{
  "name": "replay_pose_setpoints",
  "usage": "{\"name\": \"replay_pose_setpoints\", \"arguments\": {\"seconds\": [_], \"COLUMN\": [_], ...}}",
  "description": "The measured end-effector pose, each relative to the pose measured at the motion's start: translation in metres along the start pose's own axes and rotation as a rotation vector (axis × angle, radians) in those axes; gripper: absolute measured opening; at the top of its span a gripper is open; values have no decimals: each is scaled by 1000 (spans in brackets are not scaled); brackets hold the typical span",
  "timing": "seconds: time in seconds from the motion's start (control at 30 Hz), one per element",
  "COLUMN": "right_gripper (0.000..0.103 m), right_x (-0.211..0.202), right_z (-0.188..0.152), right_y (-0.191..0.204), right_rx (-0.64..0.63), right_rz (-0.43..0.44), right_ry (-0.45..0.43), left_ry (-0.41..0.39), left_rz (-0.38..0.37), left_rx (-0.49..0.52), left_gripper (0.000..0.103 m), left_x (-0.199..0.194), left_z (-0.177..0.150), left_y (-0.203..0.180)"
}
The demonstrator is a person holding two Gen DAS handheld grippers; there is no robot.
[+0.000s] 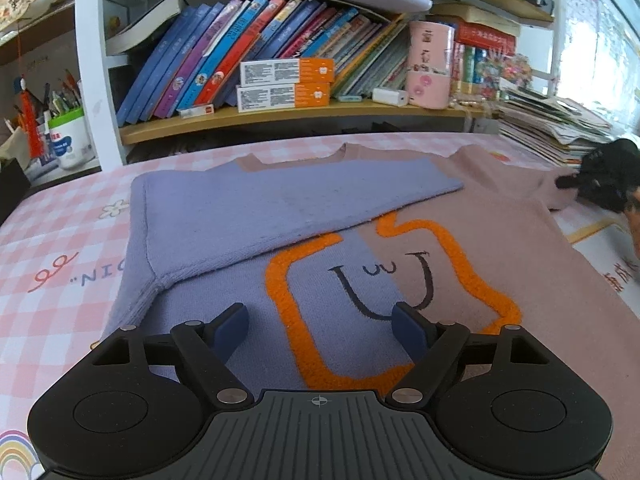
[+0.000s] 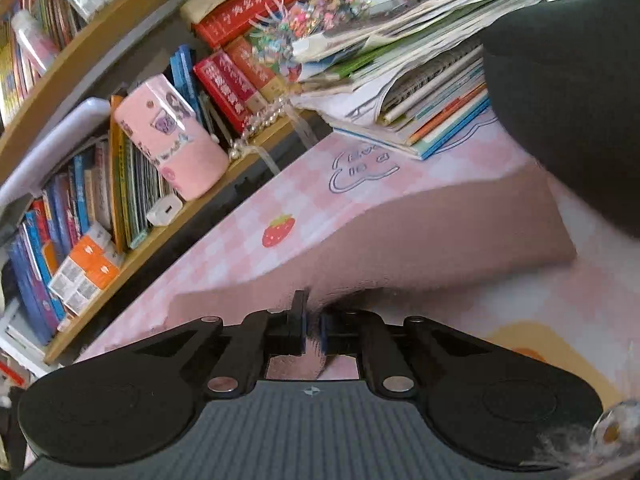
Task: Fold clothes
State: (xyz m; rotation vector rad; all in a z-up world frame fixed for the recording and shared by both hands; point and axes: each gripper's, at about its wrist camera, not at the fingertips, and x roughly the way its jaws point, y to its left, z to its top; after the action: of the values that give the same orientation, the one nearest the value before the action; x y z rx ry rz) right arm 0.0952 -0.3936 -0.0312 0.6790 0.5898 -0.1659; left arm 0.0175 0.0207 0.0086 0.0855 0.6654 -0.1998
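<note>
We see a bookshelf (image 1: 280, 116) at the top of the left wrist picture, full of leaning books (image 1: 224, 48). Two orange and white boxes (image 1: 286, 84) sit stacked on the shelf, and a pink container (image 1: 428, 66) stands to their right. A white tub of pens (image 1: 70, 140) is at the far left. A pile of booklets (image 1: 556, 124) lies at the right edge.

Below the shelf is our bench (image 1: 52, 240), covered in a pink and white checked cloth.

The sweater (image 1: 420, 248) lies flat on the bench in the middle of the picture. It is half purple and half dusty pink, with an orange outline and a smiley face. Its purple sleeve (image 1: 280, 200) is folded across the chest, pointing to the right.

Our left hand-held gripper (image 1: 320, 322) is at the bottom middle, above the smiley face. Its blue fingers (image 1: 232, 328) are spread wide, with nothing pinched.

In the right wrist picture, our right hand-held gripper (image 2: 314, 328) is at the bottom middle. Its jaws are pressed together on a bit of the pink sleeve (image 2: 440, 236). The sleeve stretches up toward the upper right, and it looks blurry. A red strawberry picture (image 2: 278, 231) shows on the cloth left of it. In the left wrist picture this hand-held gripper is a dark shape at the far right, by the pink sleeve.
</note>
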Motion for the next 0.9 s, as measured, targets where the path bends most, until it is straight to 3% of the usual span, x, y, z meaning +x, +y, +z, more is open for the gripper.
{"name": "replay_pose_setpoints", "arguments": {"seconds": [0.17,0.3,0.4,0.47,0.57,0.63,0.67,0.7,0.83,0.9], "right_gripper": [14,6,6,6,8,25,43,46,45,41], "right_x": [-14,-17,-18,-18,-16,-19,-23,-27,-52,-61], "right_z": [2,5,3,0,-4,-4,-4,-5,-26,-43], "right_y": [-38,-51,-39,-27,-15,-10,-9,-8,-6,6], "right_rx": [142,172,69,-31,-145,-180,-196,-212,-238,-332], "right_rz": [42,48,0,-58,-112,-149,-150,-150,-3,95], "right_ry": [-25,-28,-58,-79,-78,-80,-81,-83,-45,-19], "left_ry": [3,23,-20,-51,-65,-75,-79,-83,-108,-104], "left_rz": [9,27,131,146,140,135,115,97,37,5], "left_rx": [-14,29,66,99,227,314,364,413,537,569], "left_gripper": [82,82,82,82,82,82,80,77,71,61], "left_x": [-12,-17,-30,-38,-25,-15,-5,6,50,71], "left_z": [-10,-8,8,24,45,58,60,62,70,74], "left_y": [-2,2,12,14,-8,-23,-35,-48,-99,-119]}}
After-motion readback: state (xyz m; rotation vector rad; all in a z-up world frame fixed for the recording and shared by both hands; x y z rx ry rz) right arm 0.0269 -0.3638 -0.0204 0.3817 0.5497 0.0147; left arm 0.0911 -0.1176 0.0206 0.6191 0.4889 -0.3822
